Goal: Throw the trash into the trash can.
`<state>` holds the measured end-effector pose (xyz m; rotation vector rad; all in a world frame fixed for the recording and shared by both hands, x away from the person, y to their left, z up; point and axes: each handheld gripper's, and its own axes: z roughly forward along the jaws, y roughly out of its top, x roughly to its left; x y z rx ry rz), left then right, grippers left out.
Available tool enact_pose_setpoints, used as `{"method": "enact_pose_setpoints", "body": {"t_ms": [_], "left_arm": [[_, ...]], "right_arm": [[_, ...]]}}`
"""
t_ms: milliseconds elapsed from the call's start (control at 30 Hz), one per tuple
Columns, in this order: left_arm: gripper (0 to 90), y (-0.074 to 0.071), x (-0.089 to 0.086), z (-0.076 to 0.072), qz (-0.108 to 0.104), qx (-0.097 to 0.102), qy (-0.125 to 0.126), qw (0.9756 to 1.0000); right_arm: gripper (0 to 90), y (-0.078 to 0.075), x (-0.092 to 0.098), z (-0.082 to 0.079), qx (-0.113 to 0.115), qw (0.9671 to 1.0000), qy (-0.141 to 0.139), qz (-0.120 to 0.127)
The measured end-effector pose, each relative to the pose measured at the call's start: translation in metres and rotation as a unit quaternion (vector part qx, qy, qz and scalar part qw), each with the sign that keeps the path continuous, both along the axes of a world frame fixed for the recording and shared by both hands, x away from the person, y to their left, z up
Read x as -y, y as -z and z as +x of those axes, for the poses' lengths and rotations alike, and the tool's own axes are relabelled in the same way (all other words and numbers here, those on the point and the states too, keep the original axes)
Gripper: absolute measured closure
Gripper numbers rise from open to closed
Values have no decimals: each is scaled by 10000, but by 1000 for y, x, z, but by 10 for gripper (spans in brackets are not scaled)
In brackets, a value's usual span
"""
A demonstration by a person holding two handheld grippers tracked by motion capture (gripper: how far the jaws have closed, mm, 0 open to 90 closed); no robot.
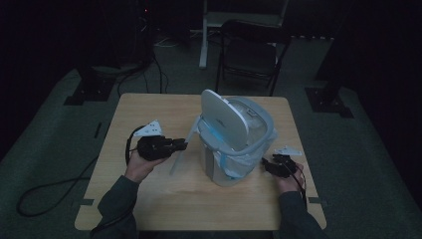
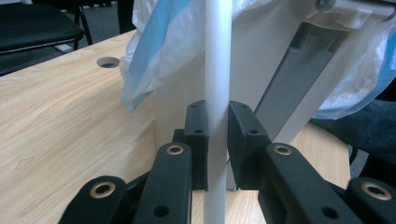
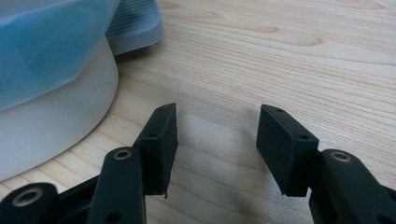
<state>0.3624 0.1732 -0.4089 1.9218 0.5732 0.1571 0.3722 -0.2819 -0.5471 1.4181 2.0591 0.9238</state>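
the left gripper is clamped on a slim white plastic rod leaning against the white lidded bin lined with a clear bag just ahead of it. the right gripper, jaws apart and empty, waits beside the bin's base. the rod looks gripped but not yet lifted away.

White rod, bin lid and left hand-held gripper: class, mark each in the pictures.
white rod (image 2: 217, 70), left gripper view, upper shaft
bin lid (image 1: 224, 118), high view, raised flat face
left hand-held gripper (image 2: 217, 140), left gripper view, between its fingertips
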Motion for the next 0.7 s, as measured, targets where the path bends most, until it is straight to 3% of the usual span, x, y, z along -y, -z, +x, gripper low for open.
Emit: {"method": "enact_pose_setpoints", "body": {"t_ms": [300,467,700], "left_arm": [[799,-1,4,3,44,7,14,10000],[799,-6,-1,5,-64,75,-59,9999],[799,-7,3,5,-31,95,27,9999]], "right_arm": [[471,0,0,0,6,10000,-2,-2],[471,0,0,0,1,10000,0,1],[470,0,0,0,8,10000,-3,-6]]}}
